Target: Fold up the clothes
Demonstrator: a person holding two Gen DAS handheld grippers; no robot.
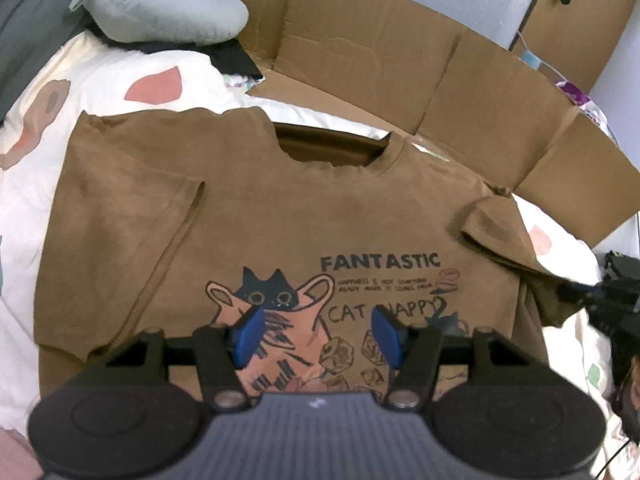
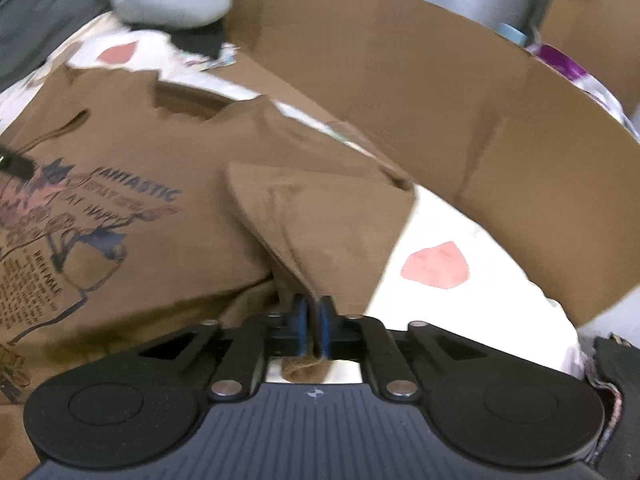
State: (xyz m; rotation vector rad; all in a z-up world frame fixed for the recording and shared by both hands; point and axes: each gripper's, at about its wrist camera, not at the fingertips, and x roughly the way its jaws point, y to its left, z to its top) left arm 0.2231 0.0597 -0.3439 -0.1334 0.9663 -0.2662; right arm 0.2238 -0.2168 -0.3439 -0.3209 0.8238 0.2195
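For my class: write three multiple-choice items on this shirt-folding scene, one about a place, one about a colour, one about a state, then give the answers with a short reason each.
1. Where does the neck pillow lie?
A. beyond the shirt's collar, to the left
B. on the shirt's print
C. inside the cardboard

2. What colour is the shirt?
A. white
B. brown
C. blue

3. What is the right gripper doing?
A. hanging open
B. shut on the shirt's sleeve
C. gripping the cardboard

Answers: 1 A, it sits at the far left end of the bed; 2 B, brown cloth with a cat print; 3 B, its blue pads pinch brown cloth, while the left gripper is open.
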